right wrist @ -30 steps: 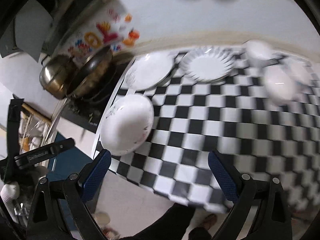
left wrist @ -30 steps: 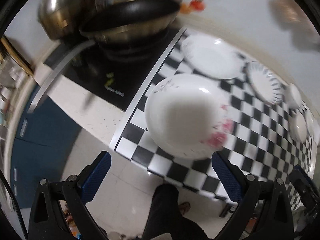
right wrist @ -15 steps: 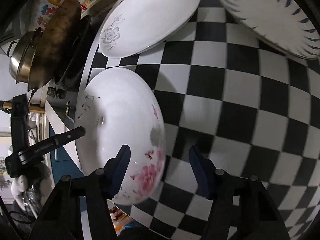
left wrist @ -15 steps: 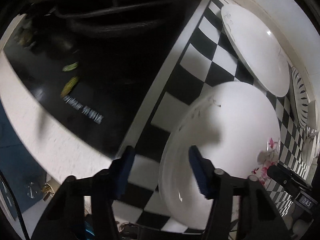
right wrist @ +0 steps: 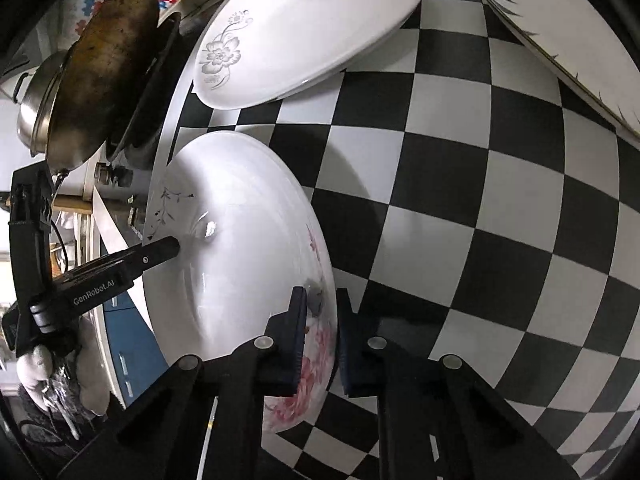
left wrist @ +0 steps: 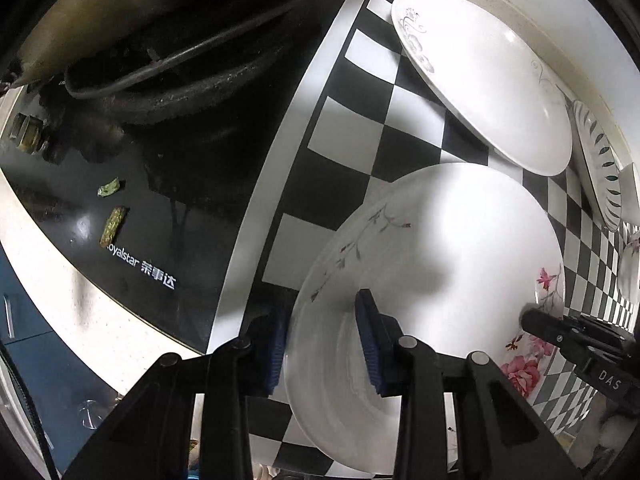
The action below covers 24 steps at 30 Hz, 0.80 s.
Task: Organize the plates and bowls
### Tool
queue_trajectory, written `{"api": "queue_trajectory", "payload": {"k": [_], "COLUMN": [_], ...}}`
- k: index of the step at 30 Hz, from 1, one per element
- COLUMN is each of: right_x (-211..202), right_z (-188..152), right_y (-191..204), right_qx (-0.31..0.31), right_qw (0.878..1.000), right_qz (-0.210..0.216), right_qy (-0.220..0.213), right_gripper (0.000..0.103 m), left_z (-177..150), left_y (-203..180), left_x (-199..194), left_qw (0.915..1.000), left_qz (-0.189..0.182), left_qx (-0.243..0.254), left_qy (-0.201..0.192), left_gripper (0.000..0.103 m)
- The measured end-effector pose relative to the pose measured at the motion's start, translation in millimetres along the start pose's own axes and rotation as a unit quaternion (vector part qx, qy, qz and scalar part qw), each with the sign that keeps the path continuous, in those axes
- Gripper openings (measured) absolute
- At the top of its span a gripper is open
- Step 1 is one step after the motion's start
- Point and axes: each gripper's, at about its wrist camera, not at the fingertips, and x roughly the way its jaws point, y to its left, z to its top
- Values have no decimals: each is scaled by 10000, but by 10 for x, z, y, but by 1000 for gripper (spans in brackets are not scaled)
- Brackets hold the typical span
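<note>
We are gripping the pink-flowered plate (left wrist: 460,248) with both grippers. In the left wrist view, the left gripper (left wrist: 324,344) is pinching the plate's near rim at the bottom centre, one pad under and one over it. In the right wrist view, the right gripper (right wrist: 320,336) is clamping the rim with the pink blossoms at the lower centre. The plate is sitting on the checkered desk (right wrist: 480,208), just beside the black cooktop (left wrist: 168,184). A grey-flowered plate (right wrist: 304,28) is lying toward the top, with a striped plate (right wrist: 560,36) in the upper right.
</note>
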Motion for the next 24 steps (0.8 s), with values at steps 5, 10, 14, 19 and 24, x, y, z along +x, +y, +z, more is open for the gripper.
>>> {"api": "queue_trajectory", "payload": {"k": [5,10,14,19,24], "right_x": [-28,-159,-357,-660,-969], "right_z": [-30,-87,-147,-256,-404], "right_y": [-1,-90,-205,-462,-770], "right_qx": [-216,-230,-171,97,421], "right_qw": [9998,9997,9997,9996,9981], "right_qz": [-22,-12,-26,-51,-125], "right_qy": [10,-59,-157,-273,-439], "right_gripper": [15,15,15,15,15], "left_z": [-81,-185,-264,-365,-450], "left_y": [-112,-413,-756,-1252,-1771], "left_x": [5,-152,-275,-334,-320], "left_qw": [9999,9997,9992,9972,9938], "left_qz": [56,30,-17,-100,-195], "left_qx": [-22,133,338,721,1098], "left_qy": [-133,-217,-221,-159,-32], "left_gripper": [31,30,31,31,31]}}
